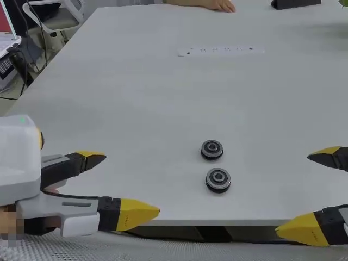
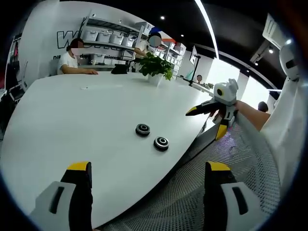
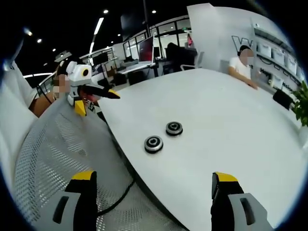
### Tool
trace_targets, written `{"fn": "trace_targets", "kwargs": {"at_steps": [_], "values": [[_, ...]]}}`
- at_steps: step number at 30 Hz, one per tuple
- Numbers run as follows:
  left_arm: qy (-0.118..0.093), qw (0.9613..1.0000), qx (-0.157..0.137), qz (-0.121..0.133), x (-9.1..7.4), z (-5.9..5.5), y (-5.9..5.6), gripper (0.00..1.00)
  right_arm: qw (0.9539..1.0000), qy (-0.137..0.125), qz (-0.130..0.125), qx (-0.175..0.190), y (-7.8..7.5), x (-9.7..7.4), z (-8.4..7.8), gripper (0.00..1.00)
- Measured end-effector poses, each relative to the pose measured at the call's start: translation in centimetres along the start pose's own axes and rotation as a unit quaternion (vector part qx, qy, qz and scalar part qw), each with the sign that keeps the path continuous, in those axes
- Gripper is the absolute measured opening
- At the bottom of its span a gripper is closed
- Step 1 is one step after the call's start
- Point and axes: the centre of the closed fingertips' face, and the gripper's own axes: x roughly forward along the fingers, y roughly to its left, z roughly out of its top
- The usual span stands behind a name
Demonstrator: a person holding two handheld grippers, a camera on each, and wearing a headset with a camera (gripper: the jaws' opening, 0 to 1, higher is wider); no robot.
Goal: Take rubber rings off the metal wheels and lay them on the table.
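Observation:
Two small metal wheels stand side by side near the table's front edge, each with a dark rubber ring around a shiny hub: the far wheel [image 1: 211,150] [image 2: 142,130] [image 3: 174,128] and the near wheel [image 1: 218,180] [image 2: 161,143] [image 3: 153,144]. My left gripper [image 1: 129,184] [image 2: 148,168] is open at the lower left, well short of the wheels, with nothing between its yellow tips. At the right edge my right gripper [image 1: 294,193] [image 3: 154,177] is open too, and it holds nothing. Each gripper faces the other across the wheels: the right gripper [image 2: 214,108], the left gripper [image 3: 91,94].
The white table [image 1: 163,98] stretches far back, with a pale flat strip [image 1: 220,50] lying on it. A person's hand [image 1: 220,5] and a black object [image 1: 293,3] rest at the far edge. A potted plant [image 2: 154,65] stands at the table's far side. Chairs [image 1: 51,16] stand left.

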Motion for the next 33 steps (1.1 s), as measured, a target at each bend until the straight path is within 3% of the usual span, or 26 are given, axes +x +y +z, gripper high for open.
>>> {"fn": "trace_targets", "kwargs": {"at_steps": [13,19,26,33], "values": [[0.014,0.9999,0.003,0.005,0.08,-0.38,0.05,0.96,0.9999,0.003,0.01,0.001,0.26,0.05,-0.02,0.99],[0.028,0.9995,0.015,-0.003,0.24,-0.69,-0.26,0.95,0.9998,0.007,0.017,-0.001,0.55,0.08,-0.12,0.95],[0.03,0.9995,0.011,-0.008,0.31,-0.64,-0.25,0.95,0.9997,0.009,0.023,-0.001,0.69,0.17,-0.12,0.95],[0.032,0.9989,0.027,-0.019,0.43,-0.57,-0.66,0.95,0.9996,0.003,0.026,-0.004,0.8,0.2,0.16,0.95]]}}
